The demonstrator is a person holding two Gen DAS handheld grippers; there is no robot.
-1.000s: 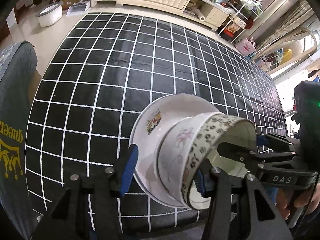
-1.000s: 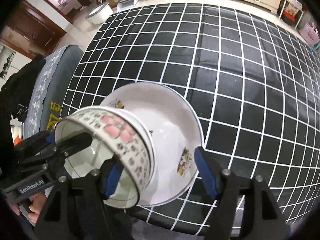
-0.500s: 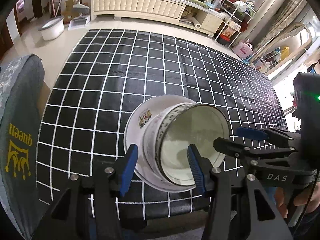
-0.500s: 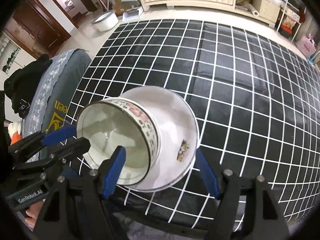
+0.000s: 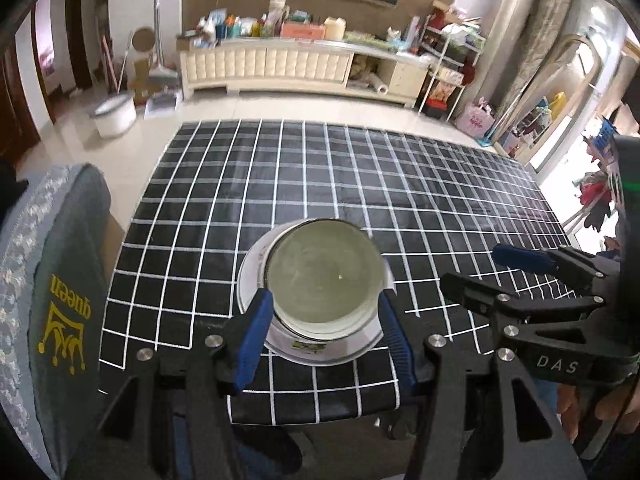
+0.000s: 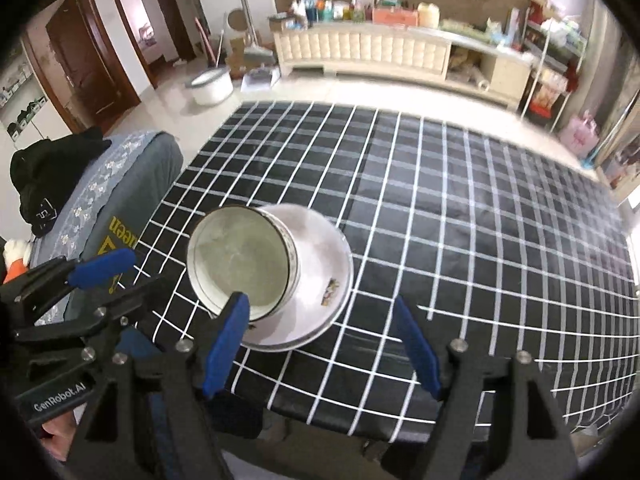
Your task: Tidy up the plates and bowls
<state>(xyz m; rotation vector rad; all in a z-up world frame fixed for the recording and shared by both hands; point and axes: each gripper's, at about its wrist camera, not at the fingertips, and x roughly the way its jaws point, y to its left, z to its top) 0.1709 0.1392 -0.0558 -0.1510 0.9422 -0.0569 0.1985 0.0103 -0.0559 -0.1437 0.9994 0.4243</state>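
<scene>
both of my grippers are wide open and hold nothing. left gripper (image 5: 324, 336) has its blue pads out on each side of the stack, and i cannot tell if they touch it or sit just in front of it. right gripper (image 6: 324, 344) hangs near the front edge of the table (image 6: 480, 208), with one blue pad in front of the bowl and the other off to the right over the black checked cloth. the bowl (image 5: 323, 278) sits up straight inside the white plate (image 5: 320, 354), near the front edge of the table, close to me. the plate has a small picture on its rim. the chair (image 5: 52, 300) with the grey cover stands just to the left. i think the stacking is done or almost done. the bowl and plate look like china, so they will be hard, smooth and a bit heavy, and they could chip or break if i bump or drop them. the shiny sides may slip in my pads. if i need to move the stack, i think it is best to grab the plate by its rim with a pad above and a pad below, and go slow so the bowl does not slide. for the bowl alone, i would pinch its wall at the rim.
</scene>
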